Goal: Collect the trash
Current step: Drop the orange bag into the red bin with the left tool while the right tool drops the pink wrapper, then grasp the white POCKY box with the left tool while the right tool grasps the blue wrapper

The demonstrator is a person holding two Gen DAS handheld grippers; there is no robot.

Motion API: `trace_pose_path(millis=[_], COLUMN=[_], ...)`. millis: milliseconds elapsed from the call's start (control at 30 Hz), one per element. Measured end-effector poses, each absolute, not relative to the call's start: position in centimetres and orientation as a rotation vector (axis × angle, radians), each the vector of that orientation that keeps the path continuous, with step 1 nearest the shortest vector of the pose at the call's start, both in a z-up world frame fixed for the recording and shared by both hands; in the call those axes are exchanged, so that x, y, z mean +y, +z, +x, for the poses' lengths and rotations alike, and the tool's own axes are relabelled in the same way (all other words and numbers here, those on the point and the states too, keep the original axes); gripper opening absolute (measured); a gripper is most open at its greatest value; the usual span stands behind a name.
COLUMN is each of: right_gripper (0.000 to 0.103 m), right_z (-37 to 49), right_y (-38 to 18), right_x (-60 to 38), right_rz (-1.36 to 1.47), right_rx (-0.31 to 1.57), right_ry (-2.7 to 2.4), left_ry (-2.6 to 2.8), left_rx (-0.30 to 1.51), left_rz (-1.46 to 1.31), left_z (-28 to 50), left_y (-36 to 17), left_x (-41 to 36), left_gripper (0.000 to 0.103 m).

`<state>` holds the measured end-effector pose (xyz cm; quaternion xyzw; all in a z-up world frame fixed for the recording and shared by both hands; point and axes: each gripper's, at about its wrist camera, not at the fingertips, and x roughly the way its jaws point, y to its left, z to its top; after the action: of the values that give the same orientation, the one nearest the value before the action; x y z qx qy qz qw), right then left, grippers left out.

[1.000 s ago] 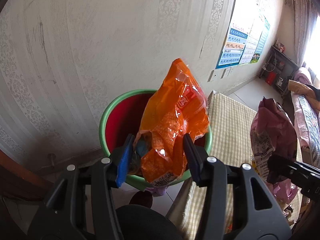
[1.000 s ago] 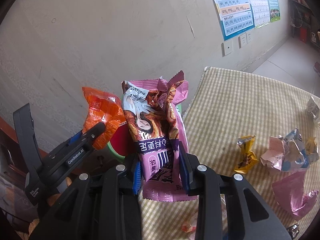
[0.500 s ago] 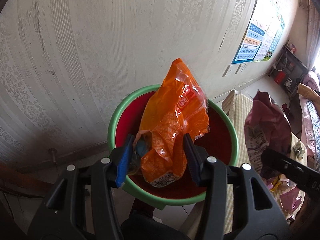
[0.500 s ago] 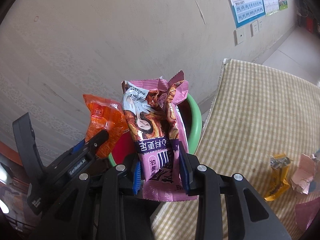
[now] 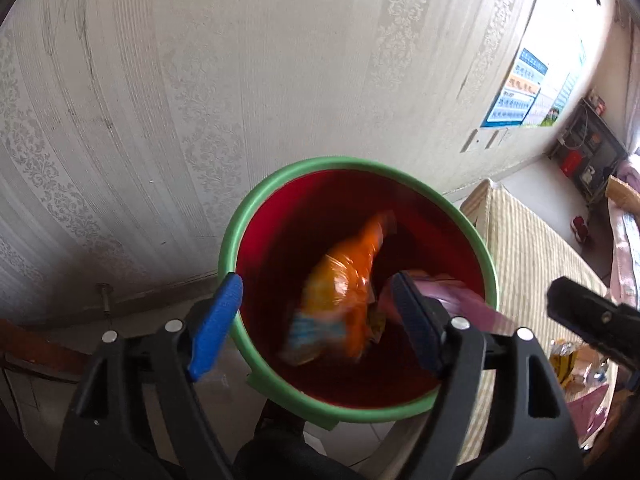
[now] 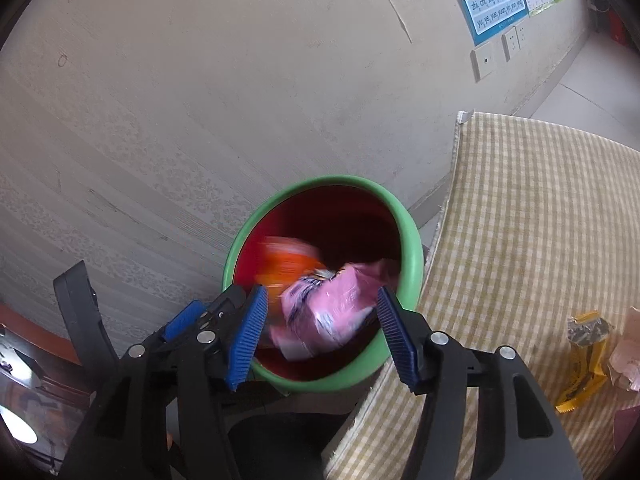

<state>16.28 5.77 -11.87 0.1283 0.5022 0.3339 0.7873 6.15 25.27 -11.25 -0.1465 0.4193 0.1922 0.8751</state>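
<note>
both wrappers have left the jaws since a second ago: then the left gripper pinched the orange snack bag and the right gripper the pink snack bag; now both stand spread wide with nothing between the pads, and the two bags are blurred, dropping inside the red bin with the green rim. both tools have also swung from beside the bin to right above its mouth.

what the next move turns on, as i judge it, is where the remaining litter lies. in the right wrist view a yellow wrapper sits at about 3 o'clock from the right gripper, on the checked cloth, its long axis running roughly 1 to 7 o'clock, with a crumpled pink wrapper just beside it at the frame edge. the right gripper is plainly the nearer one; the left is over the far side of the bin, at 9 o'clock of the right, with the bin between it and the cloth.

the cloth is a soft yellow-and-white check covering a flat top whose edge touches or nearly touches the bin rim. behind the bin rises a pale patterned wallpapered wall carrying a blue chart poster and sockets, with bare floor beyond at 2 o'clock.
</note>
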Motion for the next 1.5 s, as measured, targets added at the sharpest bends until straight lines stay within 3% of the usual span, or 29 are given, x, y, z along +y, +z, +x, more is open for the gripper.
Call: trace_pose_path(millis=[167, 333, 633, 867, 1067, 1133, 1167, 1233, 1500], right_gripper=[0.059, 0.071, 0.080, 0.080, 0.075, 0.074, 0.074, 0.073, 0.072], right_z=[15.0, 12.9, 8.4, 2.6, -1.5, -2.5, -2.9, -3.2, -2.3], right_y=[-10.5, -8.4, -6.8, -10.4, -14.0, -14.8, -15.0, -15.3, -17.5], right_x=[2.5, -2.5, -11.8, -15.1, -16.2, -16.0, -15.7, -15.1, -13.4], right_rz=[0.251, 0.191, 0.179, 0.212, 0.244, 0.264, 0.265, 0.260, 0.284], right_rx=[1.034, 0.949, 0.890, 1.061, 1.205, 1.236, 1.245, 1.258, 1.325], right_ry=[0.689, 0.604, 0.493, 0.434, 0.441, 0.455, 0.468, 0.491, 0.481], left_ry=[0.365, 0.284, 0.028, -0.103, -0.111, -0.110, -0.123, -0.161, -0.111], left_rx=[0.872, 0.868, 0.938, 1.094, 1.186, 1.218, 1.227, 1.228, 1.193], left_rz=[-0.302, -0.264, -0.202, -0.087, -0.021, -0.030, -0.049, -0.084, -0.113], left_z=[5.3, 4.1, 1.3, 0.7, 1.4, 1.6, 1.6, 1.6, 1.1], left_y=[-10.8, -10.0, -9.8, -13.3, -16.2, -17.0, -17.3, -17.3, -16.6], left_x=[23.5, 19.9, 10.2, 2.5, 1.0, 1.0, 1.1, 1.1, 2.3], left_gripper=[0.076, 0.076, 0.078, 0.078, 0.077, 0.060, 0.056, 0.036, 0.032])
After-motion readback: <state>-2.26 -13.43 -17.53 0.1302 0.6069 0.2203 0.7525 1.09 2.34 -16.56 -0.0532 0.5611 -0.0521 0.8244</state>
